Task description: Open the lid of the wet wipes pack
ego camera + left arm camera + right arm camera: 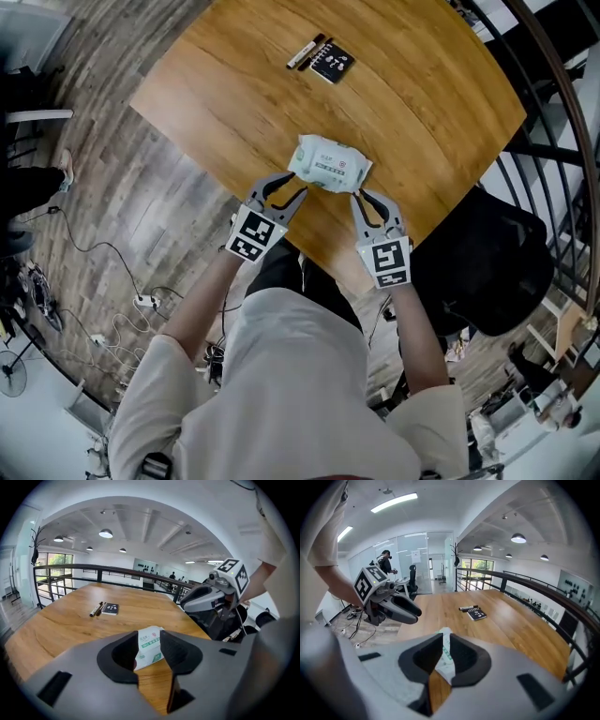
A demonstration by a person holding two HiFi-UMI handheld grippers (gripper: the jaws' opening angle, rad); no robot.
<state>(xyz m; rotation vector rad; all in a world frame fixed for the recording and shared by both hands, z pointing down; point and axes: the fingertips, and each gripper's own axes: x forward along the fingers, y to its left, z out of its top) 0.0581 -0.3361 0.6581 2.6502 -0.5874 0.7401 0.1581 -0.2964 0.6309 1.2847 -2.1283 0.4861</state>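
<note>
The wet wipes pack [328,162], white with green print, lies flat near the front edge of the round wooden table [422,103]. My left gripper [285,194] stands open just short of the pack's near left corner. My right gripper [369,199] is open too, just short of the pack's near right end. In the left gripper view the pack [150,646] shows through the gap of the left gripper [149,641], beyond the tips, with the right gripper [206,599] over to the right. The right gripper view has the pack [447,660] beyond the right gripper [446,649].
A black notebook [332,63] and a marker pen [305,52] lie at the table's far side. A black chair [487,262] stands by the table's right edge, with a dark railing [562,112] behind it. Cables trail over the wooden floor [112,309] at the left.
</note>
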